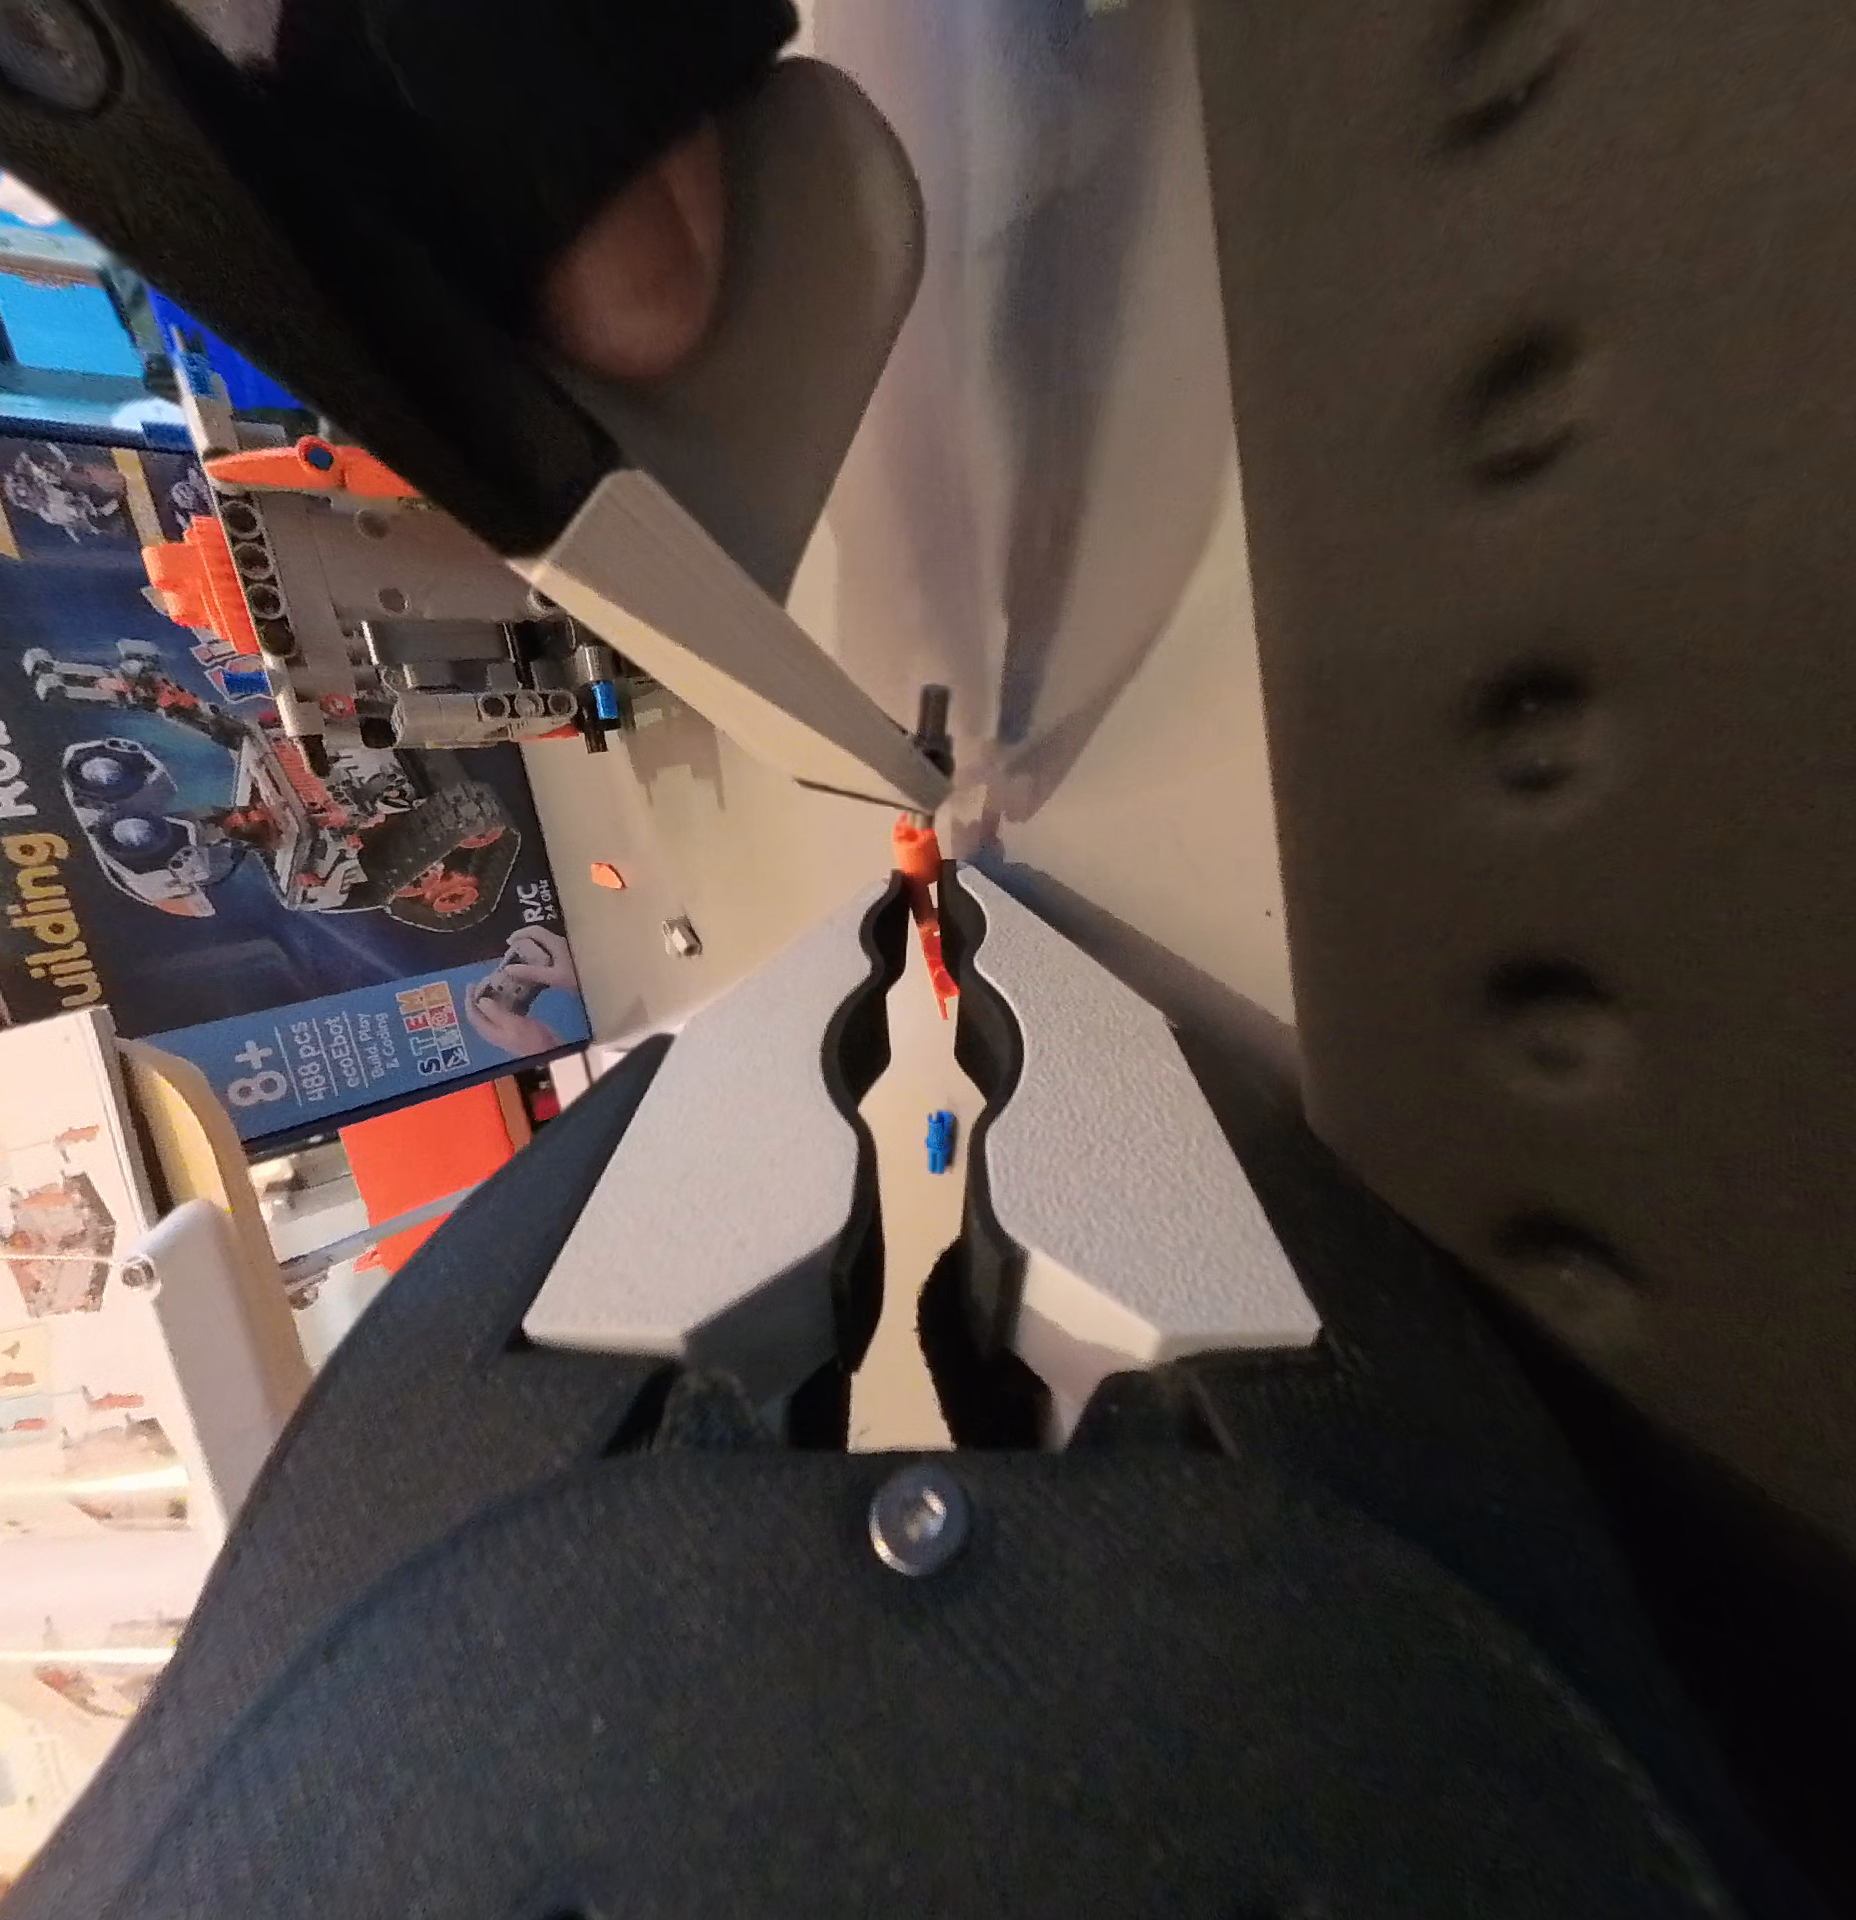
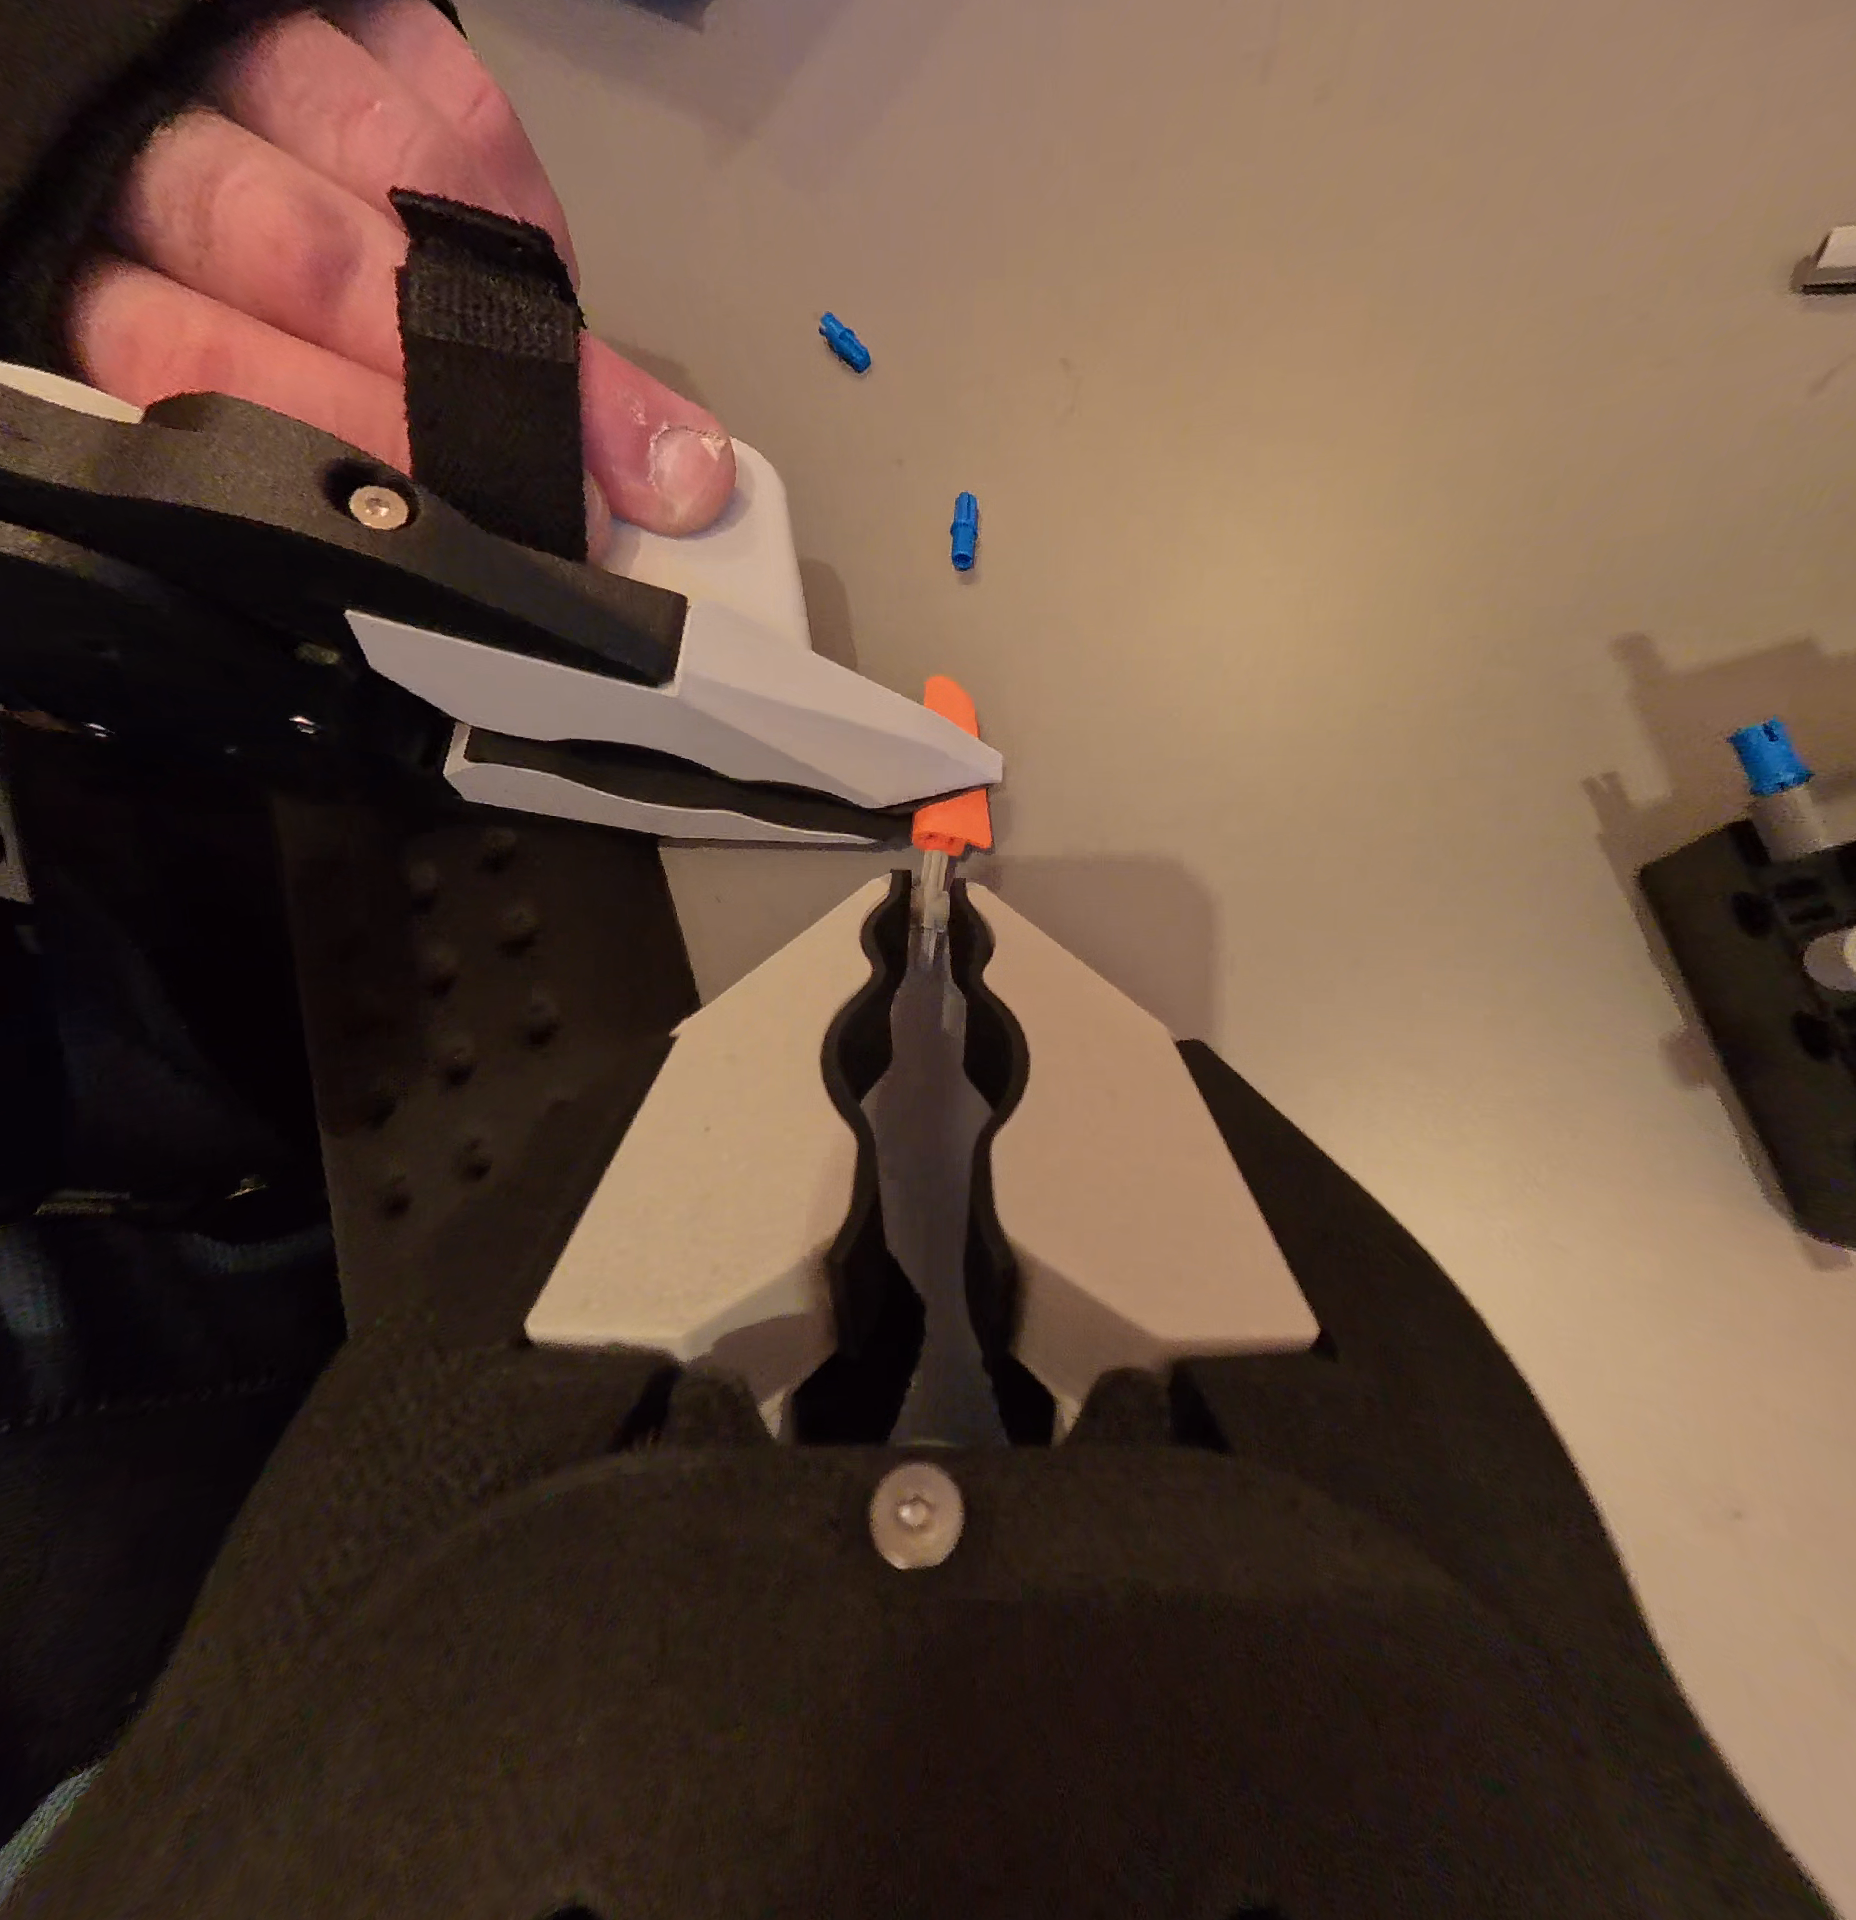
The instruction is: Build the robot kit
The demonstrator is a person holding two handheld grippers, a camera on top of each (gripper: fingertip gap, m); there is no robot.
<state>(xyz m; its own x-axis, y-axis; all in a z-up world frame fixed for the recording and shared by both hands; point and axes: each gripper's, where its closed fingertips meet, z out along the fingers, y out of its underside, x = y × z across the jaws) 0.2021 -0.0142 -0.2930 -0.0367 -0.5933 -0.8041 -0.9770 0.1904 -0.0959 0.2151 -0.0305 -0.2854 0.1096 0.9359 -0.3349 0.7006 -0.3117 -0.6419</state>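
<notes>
You are holding a small orange connector piece [image 1: 922, 868] pinched between the tips of your left gripper [image 1: 925, 883], its fingers closed narrowly around it. The piece's long axis is running straight out along those fingers. Your right gripper [image 2: 925, 891] is coming in from the side, roughly at right angles, its tips also closed narrowly, gripping a thin grey pin [image 2: 934, 883]. The pin's end is meeting the near end of the orange piece, so the two are lying end to end. Both grippers are hovering above a pale tabletop [image 2: 1319, 416]. Two loose blue pins [image 2: 963, 530] are lying on it just beyond.
</notes>
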